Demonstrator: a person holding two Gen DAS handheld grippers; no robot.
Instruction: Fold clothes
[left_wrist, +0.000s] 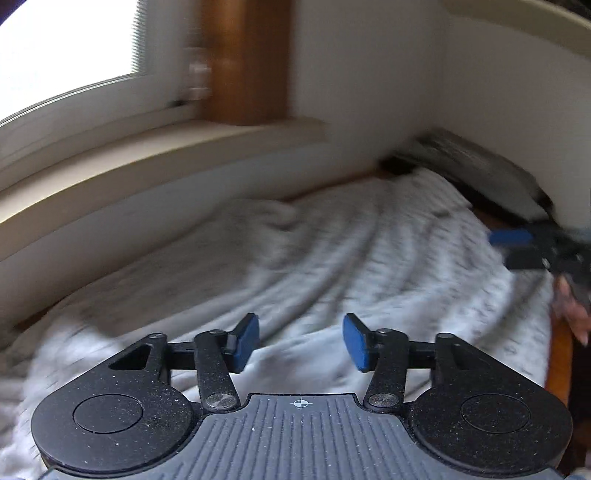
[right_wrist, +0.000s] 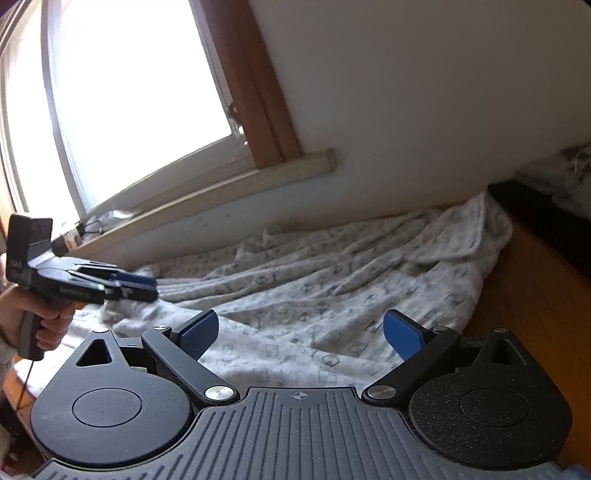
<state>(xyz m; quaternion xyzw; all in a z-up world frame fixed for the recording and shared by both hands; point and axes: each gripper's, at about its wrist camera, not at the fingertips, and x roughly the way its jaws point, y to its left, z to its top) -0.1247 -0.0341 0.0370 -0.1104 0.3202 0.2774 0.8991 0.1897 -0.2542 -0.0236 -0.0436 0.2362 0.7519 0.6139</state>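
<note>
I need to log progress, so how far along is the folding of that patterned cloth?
Done: nothing clearly; the cloth lies spread and rumpled on the wooden surface below the window sill, with no neat fold visible. In hand: nothing; the left gripper and right gripper both have open jaws with no cloth between them. Left: gripping an edge and making every fold.
</note>
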